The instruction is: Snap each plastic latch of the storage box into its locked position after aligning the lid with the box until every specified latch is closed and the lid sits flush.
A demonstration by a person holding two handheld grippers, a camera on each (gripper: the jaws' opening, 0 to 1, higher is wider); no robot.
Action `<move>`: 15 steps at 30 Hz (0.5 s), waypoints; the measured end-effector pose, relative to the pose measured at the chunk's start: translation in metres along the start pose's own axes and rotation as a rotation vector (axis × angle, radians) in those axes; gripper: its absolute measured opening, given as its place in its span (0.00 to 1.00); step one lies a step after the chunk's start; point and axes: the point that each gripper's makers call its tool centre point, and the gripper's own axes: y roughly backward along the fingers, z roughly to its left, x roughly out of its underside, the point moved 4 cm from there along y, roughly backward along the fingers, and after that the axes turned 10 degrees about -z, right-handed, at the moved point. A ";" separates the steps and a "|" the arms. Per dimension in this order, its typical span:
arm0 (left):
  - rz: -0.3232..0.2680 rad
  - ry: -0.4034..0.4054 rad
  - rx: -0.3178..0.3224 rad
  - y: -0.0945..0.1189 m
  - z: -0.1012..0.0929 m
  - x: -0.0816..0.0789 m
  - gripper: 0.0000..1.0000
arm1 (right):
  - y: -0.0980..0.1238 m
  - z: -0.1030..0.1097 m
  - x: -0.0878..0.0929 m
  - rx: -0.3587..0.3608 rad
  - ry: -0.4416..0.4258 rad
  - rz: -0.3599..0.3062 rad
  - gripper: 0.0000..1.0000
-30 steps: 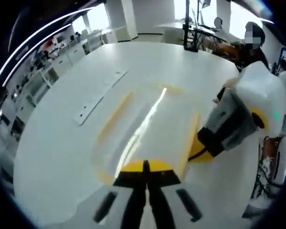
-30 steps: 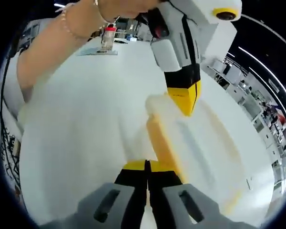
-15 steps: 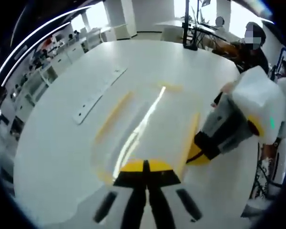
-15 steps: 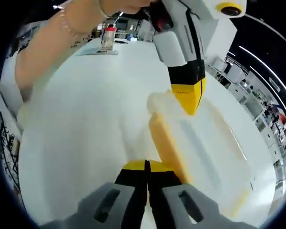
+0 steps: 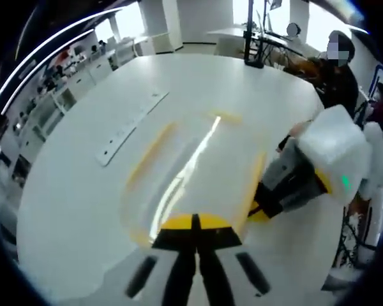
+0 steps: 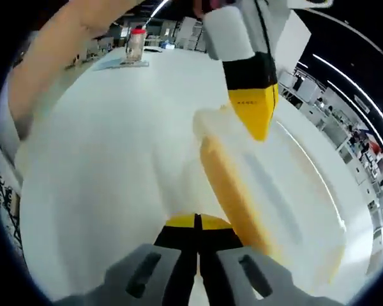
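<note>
A translucent storage box with its lid [image 5: 191, 166] on lies on the white table [image 5: 83, 210]. Yellow latches run along its left side [image 5: 152, 154], its right side [image 5: 253, 182] and its far end [image 5: 228, 118]. My left gripper [image 5: 195, 222] is shut, its yellow tips down at the box's near end. From the right, my right gripper [image 5: 260, 210] comes in shut, tip against the right latch. In the right gripper view my own shut jaws [image 6: 196, 220] sit beside that long yellow latch [image 6: 233, 197], and the left gripper [image 6: 256, 118] presses on the lid's end [image 6: 210, 121].
A long white strip [image 5: 131, 131] lies on the table left of the box. A person [image 5: 335, 64] sits at the far right edge, and a black stand [image 5: 254, 38] rises at the back. A red-capped bottle [image 6: 135, 44] stands far off; a bare forearm [image 6: 57, 64] crosses above.
My right gripper has come lower and closer along the box's right latch, so the latch looms larger in its view. The left gripper has stayed put at the box's end.
</note>
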 end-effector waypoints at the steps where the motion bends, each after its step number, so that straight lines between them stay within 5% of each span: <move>1: 0.000 0.002 0.001 0.000 -0.001 0.001 0.00 | 0.000 0.001 0.001 0.010 0.009 0.019 0.00; 3: -0.001 -0.008 0.002 0.000 -0.003 0.001 0.00 | 0.000 0.004 -0.002 -0.017 -0.034 -0.023 0.00; 15: -0.011 0.041 0.018 0.002 -0.006 0.001 0.00 | 0.000 0.000 0.000 -0.005 -0.043 -0.029 0.00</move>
